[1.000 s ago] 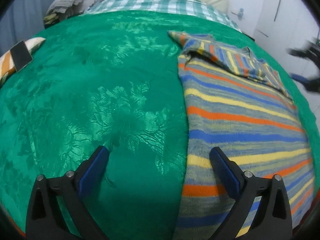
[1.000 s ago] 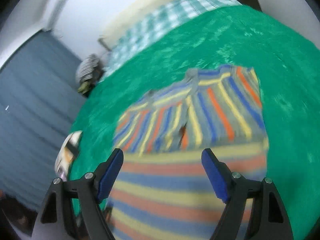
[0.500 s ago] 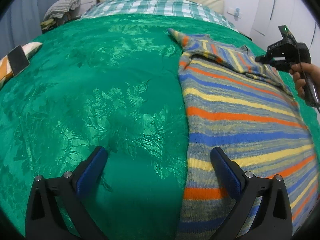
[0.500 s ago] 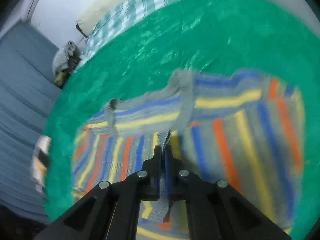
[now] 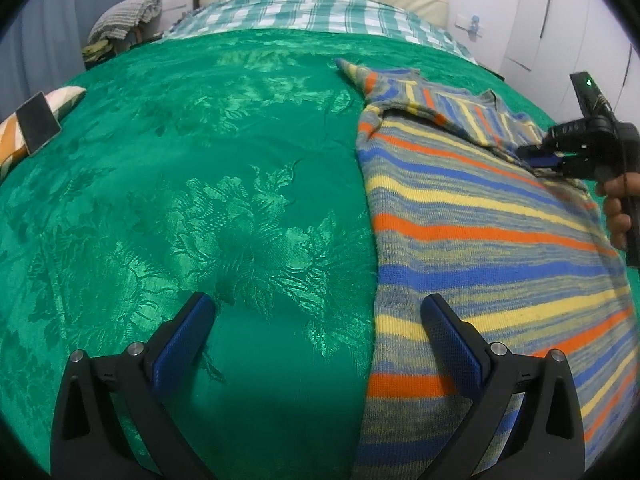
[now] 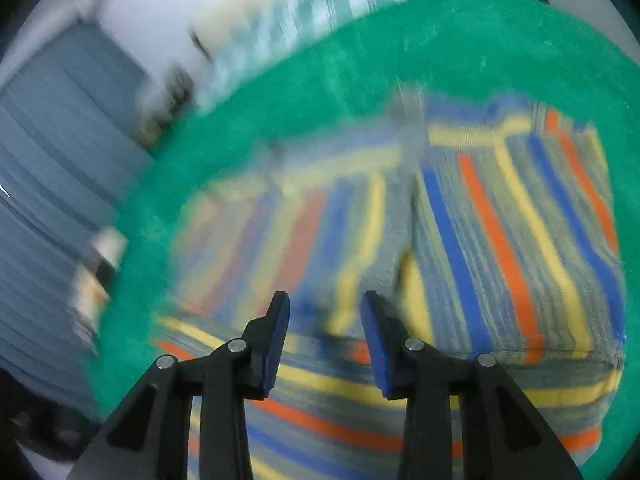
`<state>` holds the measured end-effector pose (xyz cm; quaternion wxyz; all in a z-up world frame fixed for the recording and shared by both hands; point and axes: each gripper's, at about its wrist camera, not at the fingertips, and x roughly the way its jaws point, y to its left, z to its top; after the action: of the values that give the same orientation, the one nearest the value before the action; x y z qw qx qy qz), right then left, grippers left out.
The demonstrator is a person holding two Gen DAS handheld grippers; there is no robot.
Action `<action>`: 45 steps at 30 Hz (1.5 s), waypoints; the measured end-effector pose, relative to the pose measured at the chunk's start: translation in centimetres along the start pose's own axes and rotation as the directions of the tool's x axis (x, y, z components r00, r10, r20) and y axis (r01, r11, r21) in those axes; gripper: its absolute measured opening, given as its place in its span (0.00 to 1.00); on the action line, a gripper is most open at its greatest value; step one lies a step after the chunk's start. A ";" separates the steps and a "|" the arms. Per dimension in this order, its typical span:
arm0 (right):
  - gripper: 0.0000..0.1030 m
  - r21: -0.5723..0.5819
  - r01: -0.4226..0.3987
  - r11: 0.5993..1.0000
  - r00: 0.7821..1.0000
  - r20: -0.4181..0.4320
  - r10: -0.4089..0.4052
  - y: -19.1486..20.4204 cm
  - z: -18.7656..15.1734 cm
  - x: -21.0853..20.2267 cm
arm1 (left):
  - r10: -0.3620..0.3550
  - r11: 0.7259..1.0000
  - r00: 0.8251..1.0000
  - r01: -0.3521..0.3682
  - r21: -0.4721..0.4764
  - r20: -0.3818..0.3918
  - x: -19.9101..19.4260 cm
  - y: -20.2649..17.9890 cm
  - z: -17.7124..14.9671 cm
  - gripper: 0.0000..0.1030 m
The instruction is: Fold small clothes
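The right gripper (image 6: pixel 324 316) is opening above the striped knit sweater (image 5: pixel 480 232), pinching nothing; the left gripper (image 5: pixel 316 324) is spread wide over the green bedspread (image 5: pixel 200 184).

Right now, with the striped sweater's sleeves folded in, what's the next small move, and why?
Probably bring the open left gripper onto the striped sweater's near hem. It hangs over the green bedspread at the sweater's edge, holding nothing, while the right gripper's jaws are opening above the folded sleeves.
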<state>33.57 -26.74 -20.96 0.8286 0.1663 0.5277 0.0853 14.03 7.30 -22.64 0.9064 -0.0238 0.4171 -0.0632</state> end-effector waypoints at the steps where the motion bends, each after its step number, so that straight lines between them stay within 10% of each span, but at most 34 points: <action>1: 0.16 0.023 0.018 1.000 1.000 0.021 -0.018 -0.3 0.0 -0.8 | -0.002 1.000 1.000 0.002 -0.002 0.001 -0.1 0.1 0.0 1.00; 4: 0.19 -0.027 0.072 0.997 0.997 0.033 -0.071 0.0 -1.0 -3.4 | -0.002 1.000 1.000 0.002 -0.003 0.002 -0.1 0.2 0.0 1.00; 8: 0.75 -0.204 0.158 0.966 0.984 0.109 -0.138 0.6 -6.8 -9.3 | 0.024 1.000 1.000 -0.024 -0.001 -0.002 -1.7 0.1 0.7 0.98; 13: 0.75 -0.311 0.149 0.939 0.985 0.134 -0.112 0.2 -17.8 -13.7 | -0.068 0.998 0.995 0.068 -0.001 0.072 -7.4 -2.5 0.8 0.99; 19: 0.81 -0.402 0.265 0.876 0.955 -0.014 -0.295 0.5 -27.3 -11.5 | 0.078 0.940 0.982 -0.014 0.342 -0.175 -4.3 -9.7 -5.6 1.00; 26: 0.93 -0.349 0.328 0.878 0.930 -0.044 -0.365 -1.6 -29.8 -13.6 | 0.147 0.943 0.968 -0.075 0.326 -0.203 -7.3 -7.4 -7.0 1.00; 35: 0.93 -0.231 0.356 0.905 0.914 0.286 -0.287 -1.1 -29.2 -19.3 | 0.194 0.949 0.975 -0.158 0.273 -0.109 -9.0 -6.4 -6.3 0.99; 45: 0.93 -0.267 0.372 0.889 0.902 0.330 -0.279 0.6 -29.2 -19.4 | 0.209 0.950 0.973 -0.179 0.255 -0.097 -8.5 -5.9 -5.8 0.99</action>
<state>-1.12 -26.95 -15.67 0.9137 -0.0533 0.4029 0.0045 3.58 2.67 -19.48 0.8767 0.1332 0.4615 -0.0258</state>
